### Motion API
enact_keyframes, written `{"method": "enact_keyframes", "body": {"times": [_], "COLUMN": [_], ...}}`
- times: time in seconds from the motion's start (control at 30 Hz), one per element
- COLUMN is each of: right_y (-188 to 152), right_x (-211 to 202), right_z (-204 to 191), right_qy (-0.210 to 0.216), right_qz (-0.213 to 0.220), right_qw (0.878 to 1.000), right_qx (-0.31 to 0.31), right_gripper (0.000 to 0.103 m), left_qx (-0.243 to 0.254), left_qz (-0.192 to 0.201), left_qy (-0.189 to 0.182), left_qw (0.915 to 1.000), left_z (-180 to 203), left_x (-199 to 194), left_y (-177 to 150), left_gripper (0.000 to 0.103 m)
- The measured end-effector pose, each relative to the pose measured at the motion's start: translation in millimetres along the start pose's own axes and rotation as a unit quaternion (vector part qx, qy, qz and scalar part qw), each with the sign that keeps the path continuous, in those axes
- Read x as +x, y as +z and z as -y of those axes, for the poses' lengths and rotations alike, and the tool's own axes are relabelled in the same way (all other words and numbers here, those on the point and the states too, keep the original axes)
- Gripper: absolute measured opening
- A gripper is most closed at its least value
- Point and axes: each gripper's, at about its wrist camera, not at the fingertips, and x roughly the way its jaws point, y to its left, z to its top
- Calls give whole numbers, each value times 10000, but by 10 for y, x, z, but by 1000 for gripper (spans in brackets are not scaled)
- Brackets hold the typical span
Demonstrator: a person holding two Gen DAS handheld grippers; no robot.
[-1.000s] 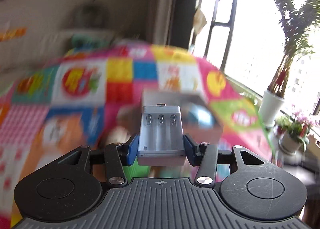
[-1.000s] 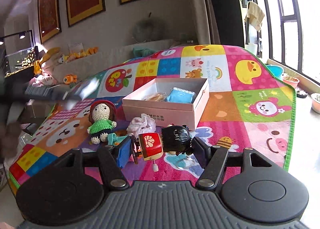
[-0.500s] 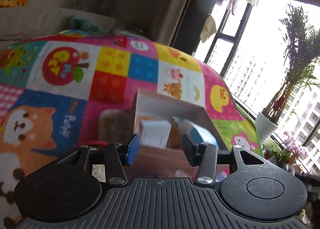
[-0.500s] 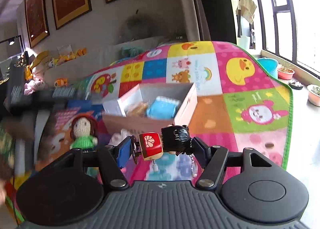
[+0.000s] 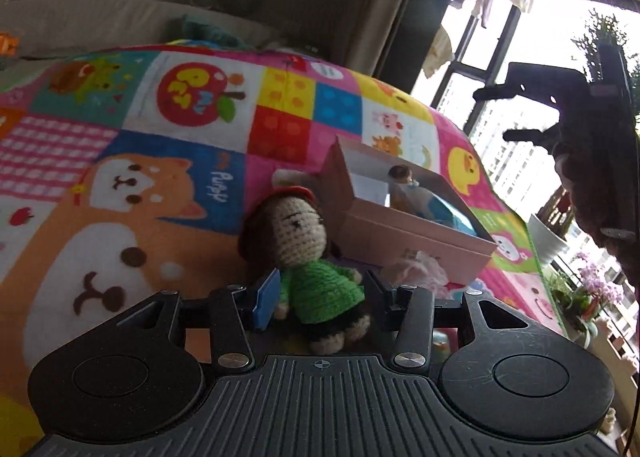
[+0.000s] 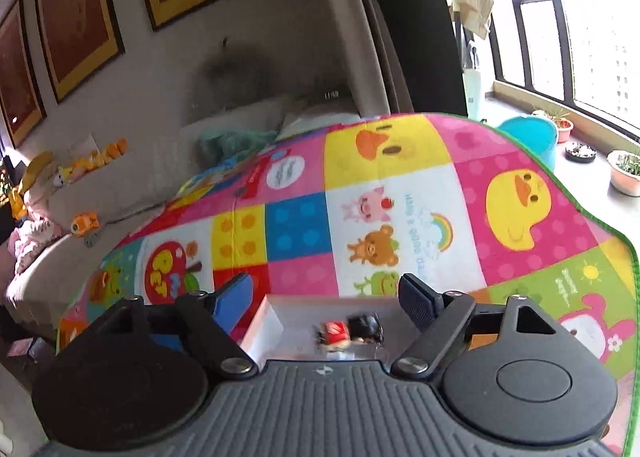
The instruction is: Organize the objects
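Observation:
A crocheted doll [image 5: 308,257] with a red hat and green dress lies on the play mat [image 5: 140,185] between the fingers of my left gripper [image 5: 320,295], which is open around its body. Behind it stands the pink cardboard box [image 5: 404,233] holding a blue item and a small figure. My right gripper [image 6: 326,297] is open and empty above the box [image 6: 268,321]. A red and black toy figure [image 6: 350,331] is in the box below it, blurred. The right gripper also shows high at the right of the left wrist view [image 5: 560,117].
A pale pink cloth bundle [image 5: 424,273] lies in front of the box. Potted plants [image 5: 588,293] stand by the window at the right. A blue tub [image 6: 532,137] sits beyond the mat's far edge. A sofa with soft toys [image 6: 80,173] runs along the back wall.
My left gripper let the grey battery holder go into the box, then dropped down around the doll. My right gripper moved over the box, opened, and the red and black toy fell in.

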Motion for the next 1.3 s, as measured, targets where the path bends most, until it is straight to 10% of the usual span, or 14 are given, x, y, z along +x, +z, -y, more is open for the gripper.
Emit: {"method": "enact_keyframes", "body": {"times": [0.43, 0.57, 0.7, 0.83, 1.3], "right_y": [-1979, -2089, -2156, -2137, -2132], "right_x": [-438, -548, -621, -651, -559], "right_z": [-12, 68, 124, 155, 183], "right_qy": [171, 256, 326, 435, 632], "right_qz": [-689, -462, -268, -91, -402], "right_qw": [9913, 9956, 9967, 9970, 9957], "right_qx": [-1105, -779, -687, -638, -549], "right_gripper": [85, 86, 92, 100, 103], "left_qx": [-238, -459, -712, -235, 582], "left_qz": [-168, -447, -776, -708, -849], "left_qy": [43, 760, 682, 1073, 792], "left_qw": [9996, 9950, 9921, 9914, 9915], "left_z": [22, 97, 119, 300, 445], "left_x": [308, 691, 1014, 1136, 410], "left_y": [110, 165, 170, 143, -367], "left_gripper": [51, 52, 66, 57, 53]}}
